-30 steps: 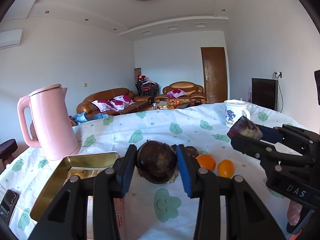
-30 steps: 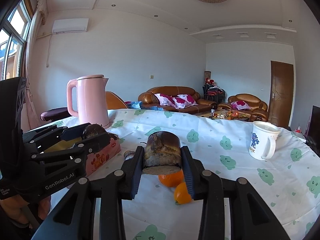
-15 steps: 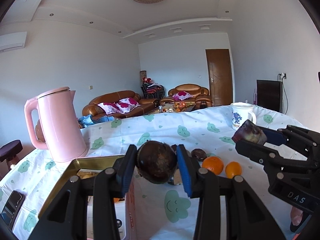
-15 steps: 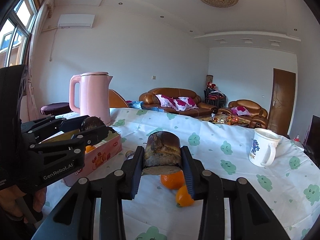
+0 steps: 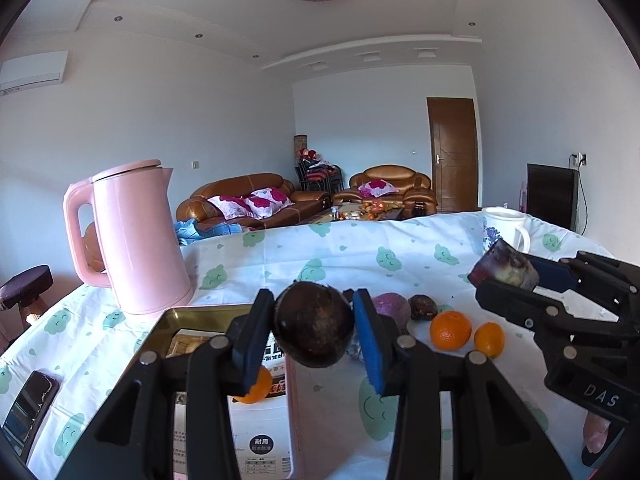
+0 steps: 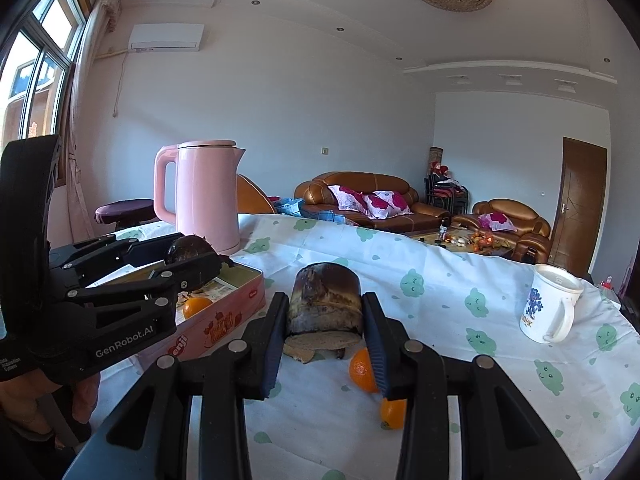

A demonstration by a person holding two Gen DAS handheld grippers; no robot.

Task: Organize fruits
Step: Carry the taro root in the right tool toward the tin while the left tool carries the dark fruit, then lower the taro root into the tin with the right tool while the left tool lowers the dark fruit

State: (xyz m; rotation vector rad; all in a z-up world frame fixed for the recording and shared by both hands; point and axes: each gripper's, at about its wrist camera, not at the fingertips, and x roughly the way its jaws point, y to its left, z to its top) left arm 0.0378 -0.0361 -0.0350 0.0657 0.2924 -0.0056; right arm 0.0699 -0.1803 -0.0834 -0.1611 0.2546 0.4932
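Left gripper (image 5: 314,330), tilted slightly downward above the pink tin (image 6: 224,318), jaws clamping a round dark fruit (image 5: 314,330); right gripper (image 6: 325,322), likewise tilted, jaws clamping a cut brown fruit (image 6: 326,302) above the counter (image 6: 440,300).

Black left claw (image 5: 314,332) with blue pads, silver screws, right claw (image 6: 324,326) black, white lettering

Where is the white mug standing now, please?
The white mug stands on the table's far right side in the right wrist view, alone on the cloud-print cloth, well apart from the oranges and the pink tin.
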